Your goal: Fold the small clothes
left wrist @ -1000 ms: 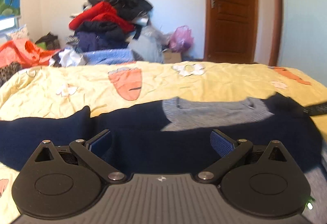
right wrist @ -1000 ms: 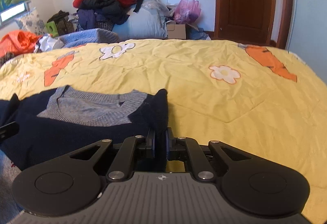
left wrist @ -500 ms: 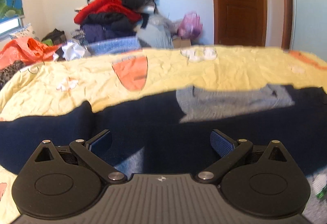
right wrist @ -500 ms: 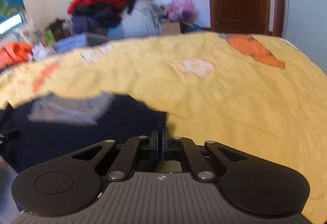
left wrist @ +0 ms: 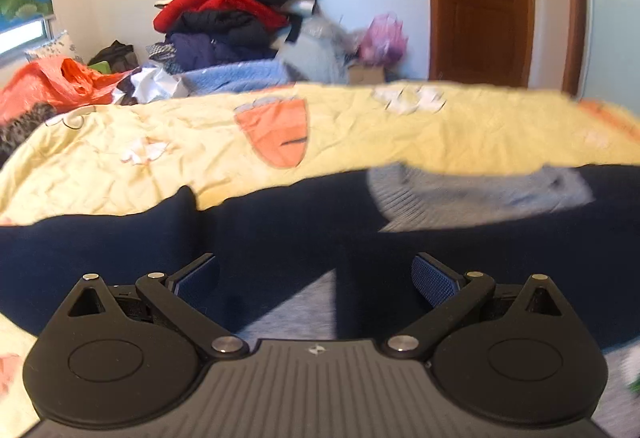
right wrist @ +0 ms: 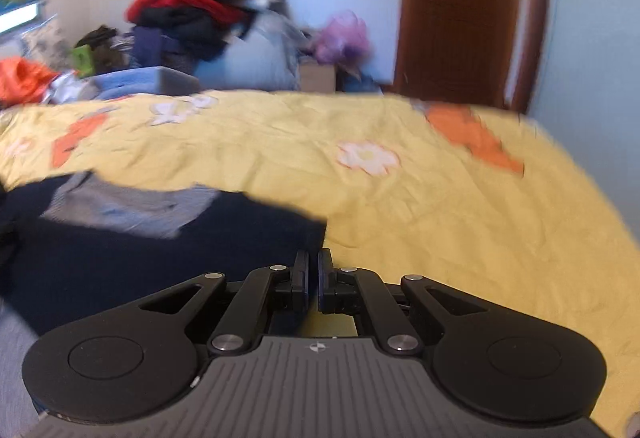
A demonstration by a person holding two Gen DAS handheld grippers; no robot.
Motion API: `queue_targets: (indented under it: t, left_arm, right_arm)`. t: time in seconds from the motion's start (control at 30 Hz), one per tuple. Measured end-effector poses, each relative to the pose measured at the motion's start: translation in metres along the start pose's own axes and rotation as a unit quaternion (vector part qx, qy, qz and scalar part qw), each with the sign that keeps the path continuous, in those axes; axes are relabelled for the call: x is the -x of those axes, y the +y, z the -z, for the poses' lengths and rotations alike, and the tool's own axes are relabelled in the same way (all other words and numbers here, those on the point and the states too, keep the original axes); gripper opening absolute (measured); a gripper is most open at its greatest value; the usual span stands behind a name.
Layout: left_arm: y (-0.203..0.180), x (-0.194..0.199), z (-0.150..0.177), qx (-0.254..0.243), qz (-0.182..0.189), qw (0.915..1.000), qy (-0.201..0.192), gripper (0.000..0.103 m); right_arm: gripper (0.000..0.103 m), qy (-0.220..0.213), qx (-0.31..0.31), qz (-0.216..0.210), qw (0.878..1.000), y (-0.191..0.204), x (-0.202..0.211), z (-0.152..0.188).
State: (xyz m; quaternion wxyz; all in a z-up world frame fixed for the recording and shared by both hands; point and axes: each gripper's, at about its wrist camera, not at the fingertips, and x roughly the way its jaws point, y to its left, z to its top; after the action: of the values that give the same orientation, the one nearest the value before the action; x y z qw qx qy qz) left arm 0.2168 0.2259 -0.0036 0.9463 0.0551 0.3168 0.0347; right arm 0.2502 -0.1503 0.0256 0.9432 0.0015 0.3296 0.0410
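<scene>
The dark blue sweater [left wrist: 280, 238] (grey at the neck) lies on the yellow bed [right wrist: 400, 198]. The right hand-held gripper [right wrist: 313, 280] is pinched tight on its corner. The left hand-held gripper [left wrist: 316, 278] is wide apart over the sweater, holding nothing.

No readable text, label, brand name or number in either view. Only mark: small round white emblem, no letters, on ribbed grey housing of left gripper [left wrist: 316, 276] at 6 o'clock, and same emblem on right gripper [right wrist: 313, 274] housing at 6 o'clock. Quilt [right wrist: 400, 206] carries flower and carrot pictures only, no wording.
</scene>
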Motion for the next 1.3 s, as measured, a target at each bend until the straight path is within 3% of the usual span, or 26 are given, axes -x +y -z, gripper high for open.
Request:
queue_targets:
  t: [0.07,0.13,0.17,0.27,0.33,0.37,0.43,0.5,0.6,0.67,0.73,0.8,0.87,1.0,1.07,1.2,1.3]
  left_arm:
    - [0.003,-0.011,0.003,-0.005,0.0,0.9998,0.018,0.103]
    - [0.006,-0.013,0.006,-0.005,0.006,0.9999,0.009,0.103]
    - [0.008,-0.012,0.006,-0.002,0.006,0.9999,0.01,0.103]
    - [0.019,0.002,0.005,0.025,0.002,0.9995,-0.017,0.103]
    - [0.027,0.009,0.004,0.04,-0.003,0.9985,-0.036,0.103]
    - [0.029,0.007,0.003,0.039,0.0,0.9987,-0.034,0.103]
    - [0.028,-0.002,0.005,0.03,-0.01,0.9993,-0.017,0.103]
    - [0.023,-0.013,0.01,0.008,-0.002,1.0,0.001,0.103]
    - [0.023,-0.009,0.011,0.004,-0.002,1.0,-0.007,0.103]
    - [0.033,0.002,0.009,0.024,0.009,0.9996,-0.01,0.103]
    - [0.046,0.025,0.011,0.044,0.024,0.9982,-0.032,0.103]
    - [0.054,0.044,0.017,0.052,0.029,0.9974,-0.041,0.103]
    - [0.056,0.051,0.023,0.055,0.056,0.9963,-0.035,0.103]
    - [0.028,0.024,0.021,-0.004,0.066,0.9978,-0.011,0.103]
    - [0.022,0.01,0.021,-0.016,0.064,0.9977,0.019,0.103]
    - [0.068,0.047,0.032,0.059,0.082,0.9948,-0.01,0.103]
    - [0.111,0.082,0.057,0.085,0.061,0.994,-0.031,0.103]
  right_arm:
    - [0.007,0.006,0.012,0.021,1.0,-0.005,-0.014,-0.007]
    - [0.007,0.021,-0.004,0.012,1.0,-0.01,-0.024,-0.013]
    - [0.013,0.015,-0.004,0.012,1.0,-0.009,-0.022,-0.015]
    - [0.013,-0.019,-0.017,-0.07,0.997,0.006,0.009,-0.004]
    - [0.011,-0.013,-0.014,-0.124,0.992,0.022,0.024,0.015]
    - [0.008,-0.007,0.0,-0.13,0.991,0.03,0.026,0.027]
    - [0.007,0.016,0.025,-0.113,0.993,0.04,0.019,0.048]
    - [0.005,0.005,0.02,-0.113,0.993,0.036,0.015,0.057]
    - [0.005,0.027,0.041,-0.092,0.995,0.046,0.017,0.044]
    - [0.014,0.023,0.068,-0.075,0.995,0.063,0.028,0.032]
    - [0.017,0.011,0.075,-0.078,0.994,0.082,0.04,0.014]
    - [0.019,-0.006,0.087,-0.083,0.993,0.11,0.05,-0.007]
    - [0.025,-0.008,0.084,-0.103,0.991,0.142,0.053,-0.031]
    - [0.028,0.008,0.096,-0.141,0.985,0.222,0.051,-0.067]
    - [0.038,0.014,0.114,-0.158,0.981,0.265,0.05,-0.081]
    - [0.04,0.015,0.169,-0.181,0.969,0.35,0.047,-0.102]
    - [0.041,0.039,0.191,-0.203,0.96,0.412,0.032,-0.107]
